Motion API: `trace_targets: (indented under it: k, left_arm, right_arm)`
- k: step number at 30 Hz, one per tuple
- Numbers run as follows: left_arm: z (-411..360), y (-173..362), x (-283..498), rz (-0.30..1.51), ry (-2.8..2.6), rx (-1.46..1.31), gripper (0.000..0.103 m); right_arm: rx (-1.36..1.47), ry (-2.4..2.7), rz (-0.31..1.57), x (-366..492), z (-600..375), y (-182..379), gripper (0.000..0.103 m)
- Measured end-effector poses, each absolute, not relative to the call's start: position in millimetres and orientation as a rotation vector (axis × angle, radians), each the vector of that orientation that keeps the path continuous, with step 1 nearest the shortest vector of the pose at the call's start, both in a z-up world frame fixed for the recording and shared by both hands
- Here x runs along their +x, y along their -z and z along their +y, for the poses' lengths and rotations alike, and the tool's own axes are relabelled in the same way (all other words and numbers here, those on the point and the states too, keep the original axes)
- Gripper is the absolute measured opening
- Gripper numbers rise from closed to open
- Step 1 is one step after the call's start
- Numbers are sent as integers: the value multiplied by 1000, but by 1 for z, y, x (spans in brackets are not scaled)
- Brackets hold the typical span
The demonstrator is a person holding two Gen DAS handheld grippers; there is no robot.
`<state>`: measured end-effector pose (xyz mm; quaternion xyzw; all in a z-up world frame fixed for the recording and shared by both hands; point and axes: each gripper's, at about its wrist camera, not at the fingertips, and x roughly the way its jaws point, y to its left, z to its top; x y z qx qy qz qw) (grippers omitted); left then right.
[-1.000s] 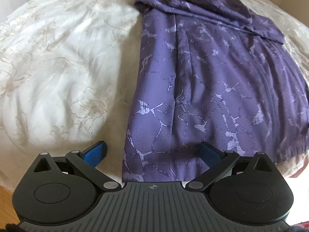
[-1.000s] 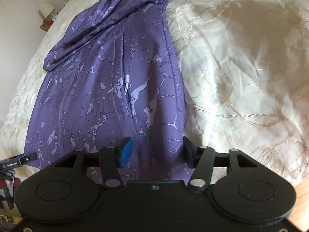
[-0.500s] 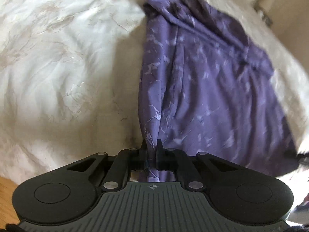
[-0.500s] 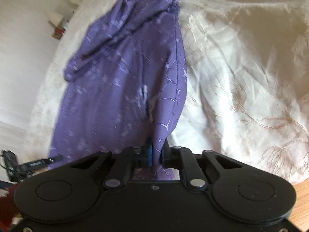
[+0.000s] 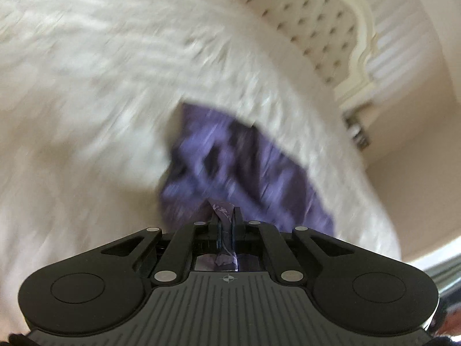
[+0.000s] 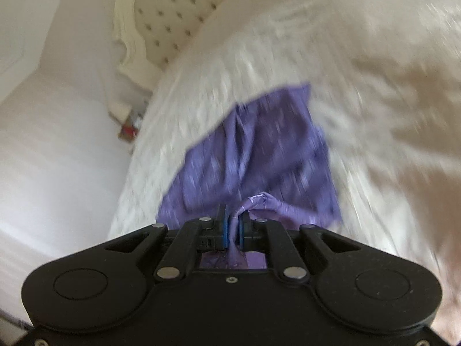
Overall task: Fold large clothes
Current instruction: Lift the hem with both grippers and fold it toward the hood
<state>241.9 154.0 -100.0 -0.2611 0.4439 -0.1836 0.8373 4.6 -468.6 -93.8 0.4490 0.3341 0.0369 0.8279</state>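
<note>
While the bed (image 5: 115, 92) fills both views, I take it as my landmark: the purple garment (image 5: 245, 173) lies on it, long axis running from my tools toward the headboard (image 6: 161, 23). Left tool (image 5: 226, 225) is clamped on the near hem; right tool (image 6: 234, 227) likewise pinches a bunched hem corner. Both hands equally near. Judgement: next move carries this hem headboard-ward over the far half. Heavy blur; far edge unclear.
</note>
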Motion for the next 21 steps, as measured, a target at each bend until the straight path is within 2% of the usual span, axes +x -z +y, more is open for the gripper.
trace_targets:
  k: [10,21]
  left_arm:
    - [104,98,368,846,443,-542,6]
    - [82,146,461,957,396,-491,7]
  right_arm:
    - [946,49,592,121,-497,80,14]
    - [899,215,711,221,-507,111,15]
